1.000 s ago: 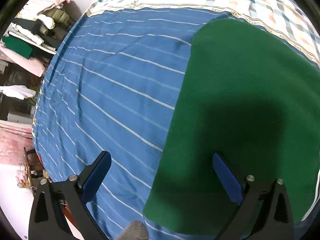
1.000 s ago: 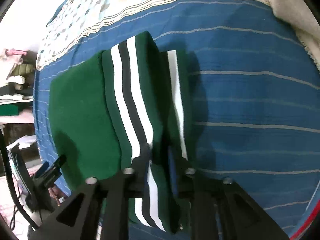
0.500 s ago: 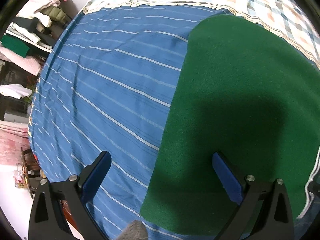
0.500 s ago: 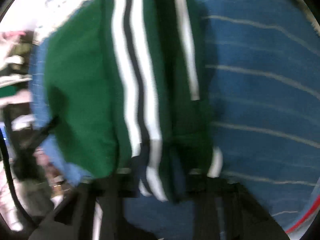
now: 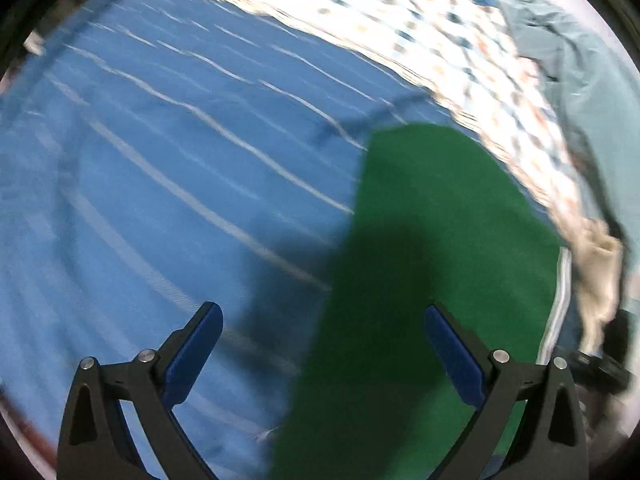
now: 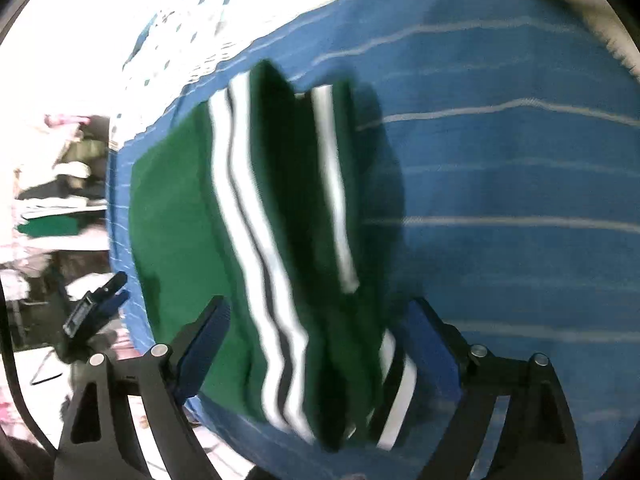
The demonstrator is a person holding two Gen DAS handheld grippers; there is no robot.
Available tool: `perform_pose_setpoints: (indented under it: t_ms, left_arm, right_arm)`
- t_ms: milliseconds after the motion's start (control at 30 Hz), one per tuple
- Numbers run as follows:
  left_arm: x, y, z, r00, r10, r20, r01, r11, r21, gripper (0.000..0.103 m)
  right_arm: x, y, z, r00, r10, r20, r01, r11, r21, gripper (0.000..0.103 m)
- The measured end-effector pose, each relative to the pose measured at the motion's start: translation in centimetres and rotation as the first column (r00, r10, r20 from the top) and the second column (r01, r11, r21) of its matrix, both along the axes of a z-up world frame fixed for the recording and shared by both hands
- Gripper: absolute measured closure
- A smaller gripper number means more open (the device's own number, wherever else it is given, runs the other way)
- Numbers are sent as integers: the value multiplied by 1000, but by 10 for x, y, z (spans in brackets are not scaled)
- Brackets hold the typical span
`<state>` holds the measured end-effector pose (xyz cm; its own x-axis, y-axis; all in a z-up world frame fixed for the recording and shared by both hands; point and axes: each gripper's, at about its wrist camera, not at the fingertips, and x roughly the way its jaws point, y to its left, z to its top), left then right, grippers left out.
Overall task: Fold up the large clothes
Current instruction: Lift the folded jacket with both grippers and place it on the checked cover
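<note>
A green garment (image 5: pixel 432 264) lies flat on the blue striped bed sheet (image 5: pixel 160 184). In the right wrist view its folded part with white and black stripes (image 6: pixel 256 216) sits bunched along the garment's right side. My left gripper (image 5: pixel 320 320) is open and empty, hovering over the garment's left edge. My right gripper (image 6: pixel 316 316) is open, its jaws wide either side of the striped fold, with no grip on it. The left gripper also shows in the right wrist view (image 6: pixel 100 304) at the left.
A checkered quilt (image 5: pixel 360 12) covers the far end of the bed. A grey-blue garment (image 5: pixel 568 64) lies at the far right. Shelves with piled clothes (image 6: pixel 60 176) stand left of the bed. A beige cloth (image 5: pixel 600 264) lies near the right edge.
My right gripper has opened and let go of the striped fold, which now rests on the garment. My left gripper has swung, so the green garment sits further right in its view.
</note>
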<state>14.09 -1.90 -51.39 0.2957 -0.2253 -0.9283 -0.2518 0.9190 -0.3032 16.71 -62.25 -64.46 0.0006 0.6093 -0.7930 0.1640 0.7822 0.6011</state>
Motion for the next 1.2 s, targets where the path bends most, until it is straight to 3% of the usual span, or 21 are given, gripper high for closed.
perform_pose_setpoints:
  t_ms: [67, 133, 200, 333, 433, 500, 600, 900, 1133, 1200]
  left_arm:
    - [9, -5, -19, 999, -36, 2, 36, 992, -124, 0]
    - [19, -11, -34, 998, -67, 15, 68, 961, -267, 0]
    - [25, -20, -42, 994, -105, 22, 106, 933, -343, 0]
    - [34, -34, -47, 986, -159, 41, 163, 932, -322, 0]
    - [35, -33, -40, 987, -151, 60, 162, 927, -337, 1]
    - [35, -34, -32, 983, -166, 76, 182, 928, -326, 1]
    - [39, -33, -16, 975, -193, 107, 217, 924, -314, 1]
    - [85, 0, 23, 956, -238, 169, 284, 895, -345, 1]
    - [172, 21, 71, 926, -305, 224, 364, 879, -309, 1]
    - [205, 25, 79, 918, -321, 233, 381, 877, -291, 2]
  right_arm:
    - [7, -5, -29, 1000, 8, -20, -5, 990, 138, 12]
    - [12, 1, -54, 998, 39, -44, -27, 971, 236, 12]
    - [18, 14, -68, 996, 78, -39, -62, 947, 316, 11]
    - [30, 43, -74, 994, 111, -10, -99, 915, 391, 11]
    - [38, 59, -75, 996, 85, -13, -73, 918, 391, 14]
    - [41, 59, -70, 998, 58, -12, -49, 917, 396, 49]
    - [39, 66, -55, 1000, 29, 0, -27, 912, 409, 56]
    - [40, 100, -6, 996, -88, 20, 73, 912, 403, 61]
    - [82, 135, 43, 984, -167, 59, 132, 916, 378, 61]
    - [111, 146, 56, 980, -183, 77, 142, 916, 376, 62]
